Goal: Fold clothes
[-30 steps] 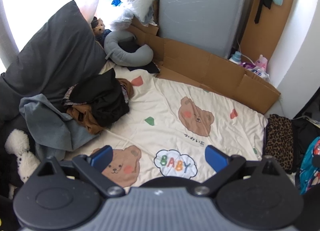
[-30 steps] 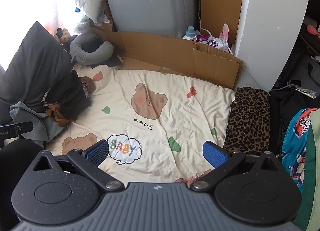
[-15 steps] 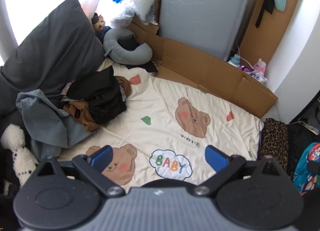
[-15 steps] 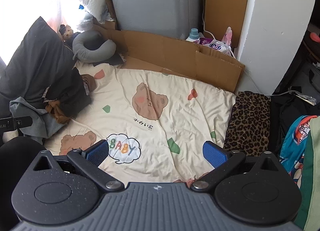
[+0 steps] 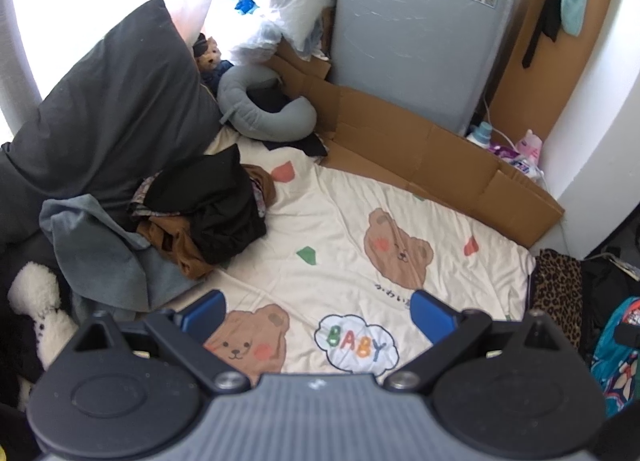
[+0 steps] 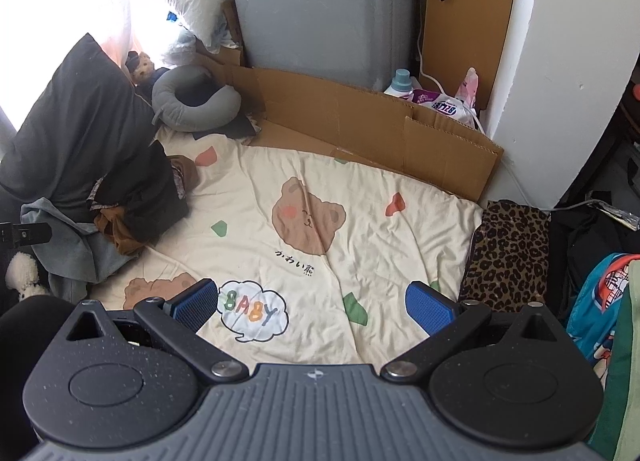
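A pile of crumpled clothes (image 5: 208, 213), black on top with brown and patterned pieces under it, lies at the left of a cream bear-print blanket (image 5: 360, 261). The pile also shows in the right wrist view (image 6: 136, 205), on the blanket (image 6: 320, 229). A grey-blue garment (image 5: 100, 257) lies beside the pile. My left gripper (image 5: 318, 311) is open and empty, held above the blanket's near edge. My right gripper (image 6: 312, 301) is open and empty above the blanket.
A dark pillow (image 5: 108, 117) and a grey neck pillow (image 5: 260, 117) sit at the back left. Flat cardboard (image 5: 420, 157) and a grey appliance (image 5: 416, 21) line the back. A leopard-print cloth (image 6: 508, 253) and colourful items (image 6: 600, 301) lie at the right.
Both grippers have drawn back and risen a little, so the blanket and pile look smaller and farther. Both stay open and empty.
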The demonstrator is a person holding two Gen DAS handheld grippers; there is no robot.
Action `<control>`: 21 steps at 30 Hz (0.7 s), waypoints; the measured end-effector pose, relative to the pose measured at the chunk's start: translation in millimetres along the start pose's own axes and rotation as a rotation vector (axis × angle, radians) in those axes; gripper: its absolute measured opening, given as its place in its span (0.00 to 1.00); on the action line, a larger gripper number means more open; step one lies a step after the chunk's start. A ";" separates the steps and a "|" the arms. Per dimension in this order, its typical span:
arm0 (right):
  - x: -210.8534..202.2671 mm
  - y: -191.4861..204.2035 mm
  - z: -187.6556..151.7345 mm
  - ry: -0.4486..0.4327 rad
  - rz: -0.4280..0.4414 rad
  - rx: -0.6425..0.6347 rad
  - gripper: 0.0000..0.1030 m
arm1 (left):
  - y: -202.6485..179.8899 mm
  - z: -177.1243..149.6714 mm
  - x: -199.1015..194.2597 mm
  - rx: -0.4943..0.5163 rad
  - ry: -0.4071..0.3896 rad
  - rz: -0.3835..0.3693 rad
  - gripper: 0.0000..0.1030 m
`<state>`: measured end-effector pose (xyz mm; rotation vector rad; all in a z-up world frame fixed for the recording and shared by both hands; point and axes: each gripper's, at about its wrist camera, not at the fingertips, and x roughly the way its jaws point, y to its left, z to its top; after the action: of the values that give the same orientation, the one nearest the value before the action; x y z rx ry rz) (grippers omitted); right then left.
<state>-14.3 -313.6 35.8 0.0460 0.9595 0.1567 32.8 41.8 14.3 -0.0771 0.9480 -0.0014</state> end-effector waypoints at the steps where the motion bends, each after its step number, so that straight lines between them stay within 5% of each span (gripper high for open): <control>1: 1.1 0.5 1.8 -0.003 0.000 -0.001 1.00 | 3.9 2.6 0.8 -0.006 -0.002 0.003 0.97; 21: 56.0 25.4 49.2 -0.017 0.001 -0.072 1.00 | 69.5 44.2 46.7 -0.062 -0.024 0.040 0.96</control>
<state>54.7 -278.4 21.2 -0.0188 0.9361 0.1917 93.6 112.3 -2.6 -0.1153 0.9260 0.0660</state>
